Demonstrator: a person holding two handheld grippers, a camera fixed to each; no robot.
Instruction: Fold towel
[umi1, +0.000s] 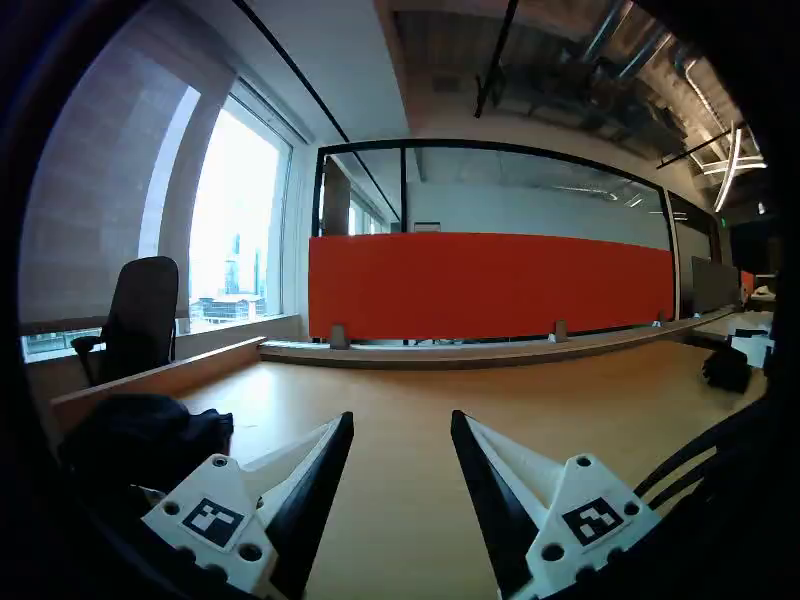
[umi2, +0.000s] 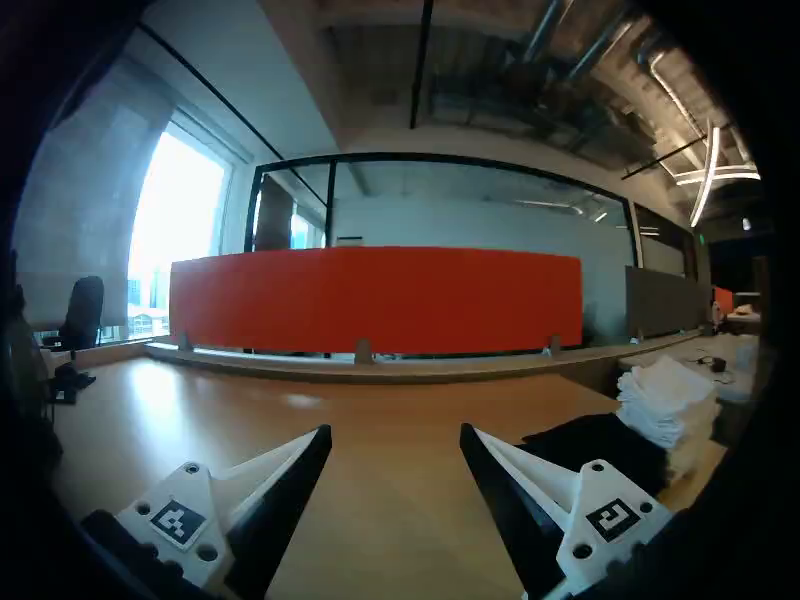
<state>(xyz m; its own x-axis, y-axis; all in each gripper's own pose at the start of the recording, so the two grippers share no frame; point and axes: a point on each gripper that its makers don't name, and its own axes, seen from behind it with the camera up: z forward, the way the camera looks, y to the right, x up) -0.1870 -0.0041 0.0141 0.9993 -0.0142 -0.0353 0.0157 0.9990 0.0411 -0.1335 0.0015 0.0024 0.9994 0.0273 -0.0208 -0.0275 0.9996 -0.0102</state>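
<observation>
Wooden desk (umi1: 520, 400) runs to an orange partition (umi1: 490, 285). Left gripper (umi1: 401, 416) and right gripper (umi2: 396, 429) hover splayed, grasping nothing. White towels (umi2: 665, 400) stack at middle right.

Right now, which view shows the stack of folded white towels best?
The right gripper view: the stack of folded white towels sits clear at its right, beside a black cloth. The left gripper view has a small white shape at its right, too small to identify.
</observation>
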